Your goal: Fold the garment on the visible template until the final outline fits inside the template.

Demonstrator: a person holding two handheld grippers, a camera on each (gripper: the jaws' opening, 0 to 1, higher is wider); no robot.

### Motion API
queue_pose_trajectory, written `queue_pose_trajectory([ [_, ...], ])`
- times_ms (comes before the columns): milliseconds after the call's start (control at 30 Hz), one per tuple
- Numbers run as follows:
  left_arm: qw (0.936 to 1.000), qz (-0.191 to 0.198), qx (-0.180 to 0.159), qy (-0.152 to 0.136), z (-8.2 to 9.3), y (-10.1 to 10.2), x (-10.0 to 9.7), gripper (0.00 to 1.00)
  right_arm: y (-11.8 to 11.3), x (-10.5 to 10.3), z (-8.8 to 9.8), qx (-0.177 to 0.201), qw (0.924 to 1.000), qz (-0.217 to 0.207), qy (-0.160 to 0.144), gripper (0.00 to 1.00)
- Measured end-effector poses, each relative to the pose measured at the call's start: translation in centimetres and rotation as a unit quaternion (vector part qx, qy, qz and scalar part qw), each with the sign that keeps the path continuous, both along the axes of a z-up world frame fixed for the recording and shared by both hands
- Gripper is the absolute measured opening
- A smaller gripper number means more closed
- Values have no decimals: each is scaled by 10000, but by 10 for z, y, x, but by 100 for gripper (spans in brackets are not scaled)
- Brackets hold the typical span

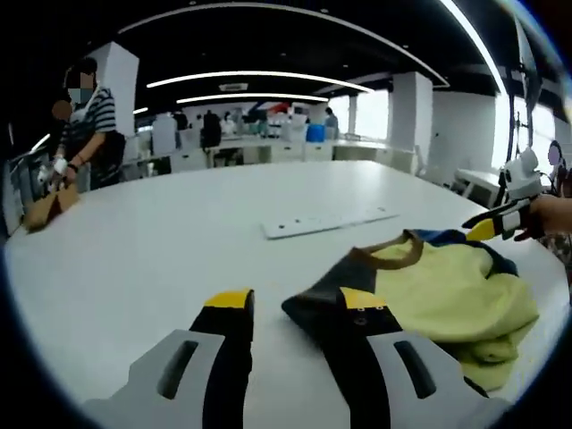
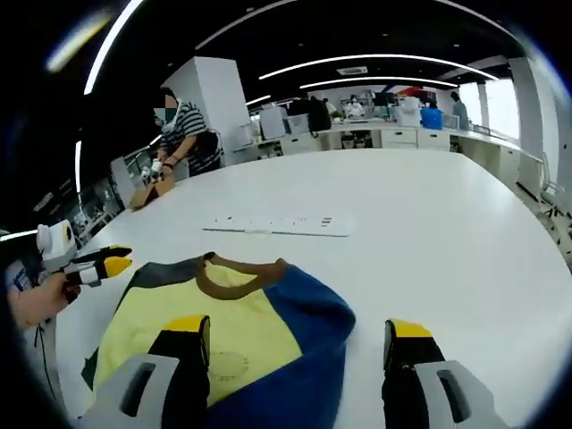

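Left gripper view: the left tongs are seen wide open and empty, low over the white surface, with the right-hand jaw overlapping a dark corner of the garment. The garment lies ahead and to the right of these tongs, bunched into soft folds, its yellow panel edged with navy and a brown ribbed collar turned toward the far side. The right tongs are seen beyond it, just above the far navy edge; whether they grip cloth cannot be told there. In the right gripper view, the right tongs are also seen spread wide and holding nothing, with the garment lying under and between the jaws, collar away from the camera, long axis running roughly fore and aft. The left tongs are seen at its left edge, held in a hand. The cloth looks limp, matte and knitted. A flat white strip, possibly a power strip, lies well beyond. No template outline can be made out. Both tongs are judged about equally near, one at each side.
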State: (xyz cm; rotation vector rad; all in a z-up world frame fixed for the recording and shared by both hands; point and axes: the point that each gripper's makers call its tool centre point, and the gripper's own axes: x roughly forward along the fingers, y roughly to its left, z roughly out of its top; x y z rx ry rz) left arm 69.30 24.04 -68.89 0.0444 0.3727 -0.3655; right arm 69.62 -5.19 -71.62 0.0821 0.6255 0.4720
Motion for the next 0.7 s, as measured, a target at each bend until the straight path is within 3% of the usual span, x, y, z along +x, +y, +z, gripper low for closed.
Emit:
queue_pose_trajectory([
  [133, 9997, -255, -24, -35, 8, -5, -16, 51, 15, -17, 9, 40, 9991, 426, -35, 92],
  [300, 9978, -656, 20, 74, 13, -16, -44, 61, 27, -39, 21, 103, 9973, 719, -44, 96],
  [500, 9956, -927, 88, 74, 21, -27, -71, 62, 34, -72, 24, -136, 9944, 1038, -108, 96],
  [700, 9930, -1175, 25, 150, 26, -35, -98, 64, 38, -104, 27, -107, 9924, 1225, -77, 95],
])
